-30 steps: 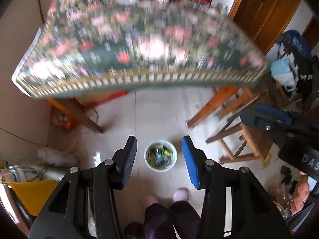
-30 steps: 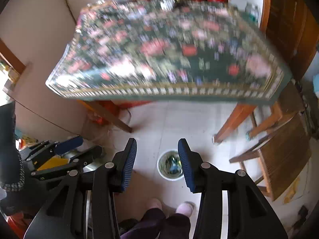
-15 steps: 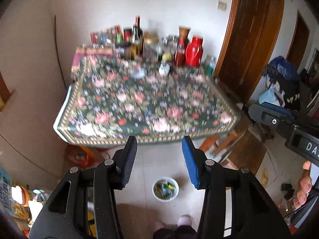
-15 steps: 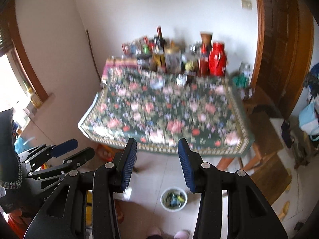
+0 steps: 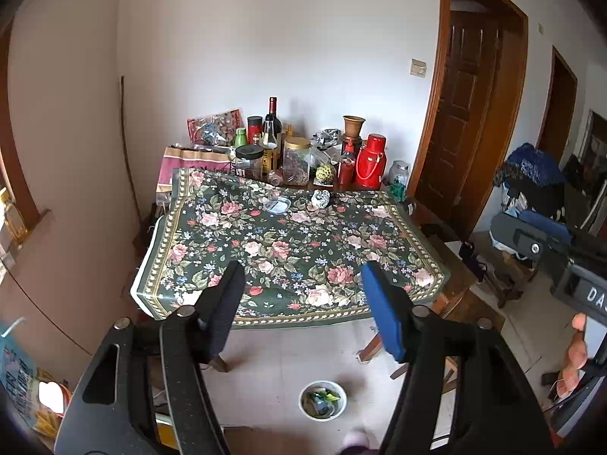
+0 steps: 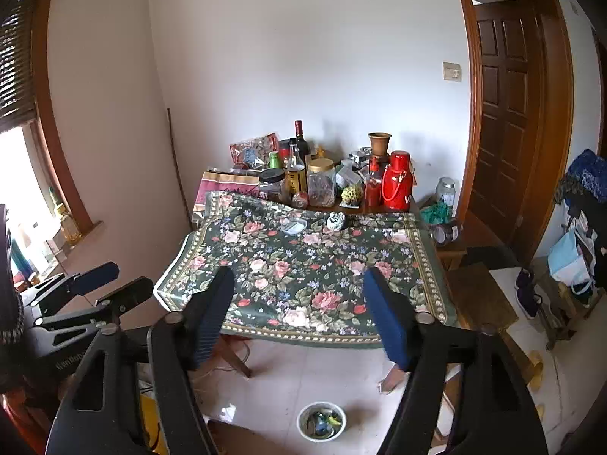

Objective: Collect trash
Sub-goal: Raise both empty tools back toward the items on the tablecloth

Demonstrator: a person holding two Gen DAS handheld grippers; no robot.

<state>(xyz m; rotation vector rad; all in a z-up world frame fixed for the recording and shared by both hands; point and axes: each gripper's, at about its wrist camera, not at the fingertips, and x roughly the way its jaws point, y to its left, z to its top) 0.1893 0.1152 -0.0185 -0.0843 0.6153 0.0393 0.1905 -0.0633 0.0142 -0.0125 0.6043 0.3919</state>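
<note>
My left claw [image 5: 299,299] and right claw [image 6: 297,301] have both just been opening; their jaws stand apart with nothing between them. At six o'clock below, the white bucket [image 5: 322,400] of trash sits on the floor tiles. Farther off at twelve o'clock, a crumpled wrapper [image 5: 321,198] lies on the flowered tablecloth [image 5: 288,250], before the bottles [image 5: 271,129].

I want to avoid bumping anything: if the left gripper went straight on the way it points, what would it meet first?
Probably the flowered tablecloth near its front edge; the left gripper is open and empty. Depth is unclear.
</note>
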